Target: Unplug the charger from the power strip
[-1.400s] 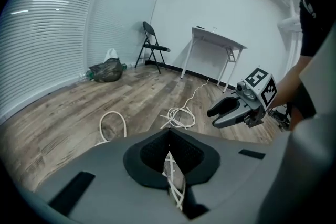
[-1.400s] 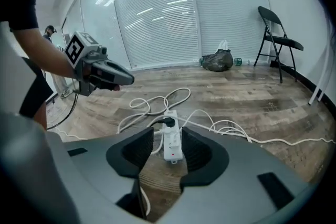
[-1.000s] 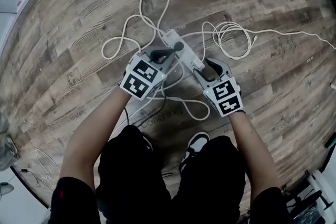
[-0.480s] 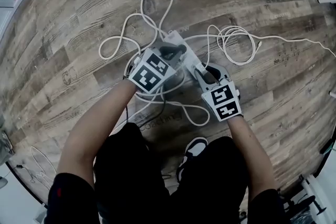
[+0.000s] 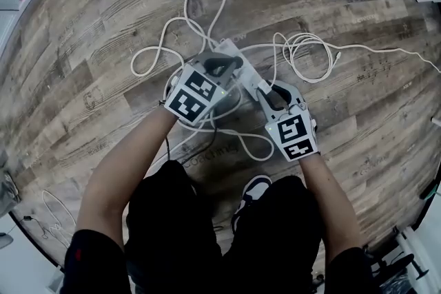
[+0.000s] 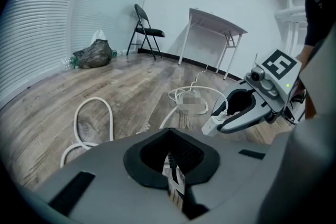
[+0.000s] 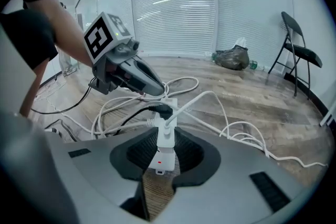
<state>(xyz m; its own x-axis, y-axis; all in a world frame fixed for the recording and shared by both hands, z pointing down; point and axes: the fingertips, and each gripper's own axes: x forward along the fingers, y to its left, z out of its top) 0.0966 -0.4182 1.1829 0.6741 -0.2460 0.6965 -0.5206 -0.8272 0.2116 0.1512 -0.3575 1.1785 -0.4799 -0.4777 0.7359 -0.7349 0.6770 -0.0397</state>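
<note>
Step in hand, by the look of it: bracing and pulling. Pinched between the fingers of the right gripper point(image 7: 161, 157): the switch end of the white plastic power strip point(image 7: 164, 141), flat on the grey-brown wood-look floor point(image 5: 103, 24), with a red lamp lit. Plugged into its far half: 2 leads, a black moulded plug point(image 7: 161, 110) and, just before it, a small white plug with a white cable point(image 7: 167, 124), probably the charger, though not certain. Poised over that far end: the left gripper point(image 6: 170, 162), fingers pressed almost together round a narrow slit. In the slit, a thin dark-and-white sliver, too small to name.

To do it well: hold the right-hand pinch firm and low, pinning the strip down. Take the plug by its body, never by the cable. Pull straight along the pins, away from the strip face, without rocking. Mind the loose white cable loops point(image 6: 94, 100) lying around, liable to snag.

For containers, only 1: a dark slumped bag point(image 7: 231, 57) by the blinds, well apart, contents hidden.
</note>
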